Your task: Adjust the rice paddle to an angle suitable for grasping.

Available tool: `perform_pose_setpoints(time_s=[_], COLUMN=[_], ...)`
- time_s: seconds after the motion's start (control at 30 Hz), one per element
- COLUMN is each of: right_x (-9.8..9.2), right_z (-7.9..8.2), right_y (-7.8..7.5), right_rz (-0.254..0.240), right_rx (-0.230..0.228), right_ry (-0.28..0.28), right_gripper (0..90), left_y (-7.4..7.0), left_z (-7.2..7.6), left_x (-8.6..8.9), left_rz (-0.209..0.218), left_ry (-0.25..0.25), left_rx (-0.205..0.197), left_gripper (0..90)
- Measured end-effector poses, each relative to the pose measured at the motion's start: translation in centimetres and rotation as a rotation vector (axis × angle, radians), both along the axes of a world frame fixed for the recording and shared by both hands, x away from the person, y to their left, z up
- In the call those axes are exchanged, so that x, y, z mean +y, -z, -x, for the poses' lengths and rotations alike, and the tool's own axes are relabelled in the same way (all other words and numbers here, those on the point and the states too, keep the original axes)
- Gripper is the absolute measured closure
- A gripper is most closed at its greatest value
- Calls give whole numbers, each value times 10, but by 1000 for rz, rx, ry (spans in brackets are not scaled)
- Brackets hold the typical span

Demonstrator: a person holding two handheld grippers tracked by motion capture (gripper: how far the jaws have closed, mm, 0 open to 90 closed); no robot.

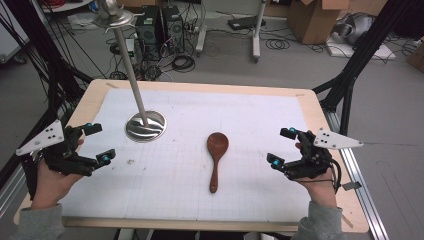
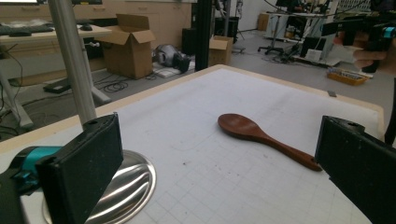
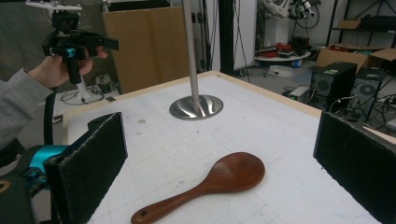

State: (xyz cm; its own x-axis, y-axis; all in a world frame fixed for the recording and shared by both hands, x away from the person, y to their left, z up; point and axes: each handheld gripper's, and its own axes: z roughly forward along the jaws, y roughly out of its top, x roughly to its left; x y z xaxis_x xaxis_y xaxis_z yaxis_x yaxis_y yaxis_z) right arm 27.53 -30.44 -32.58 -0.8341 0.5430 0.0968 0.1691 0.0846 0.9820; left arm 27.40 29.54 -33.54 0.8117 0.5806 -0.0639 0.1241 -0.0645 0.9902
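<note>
Table (image 1: 320,115) with gridded mat (image 1: 250,130), wooden spoon (image 1: 217,155), metal stand (image 1: 145,125).

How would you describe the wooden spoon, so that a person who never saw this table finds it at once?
Start at the white gridded mat that covers the wooden table. Near its middle, to the right of the round metal base with its tall pole, lies the wooden spoon. It is the one dark reddish-brown thing, flat on the mat, bowl pointing away from the person.
</note>
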Motion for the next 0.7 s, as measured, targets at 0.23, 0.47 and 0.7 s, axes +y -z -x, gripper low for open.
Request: perform_pose_setpoints(time_s=[0.23,0.47,0.7], right_x=[-5,2,9], right_z=[1,-3,-6], right_y=[0,0,2], right_rz=[-13,-3,12], right_rx=[1,10,-6], right_ry=[23,64,32], right_gripper=[15,15,51], left_y=[0,1,3], left_z=[-1,-1,0], left_x=[-5,-3,-3], left_rz=[-1,-4,-17], left_ry=[14,10,0], left_rx=[2,10,25], left_gripper=[17,17,17])
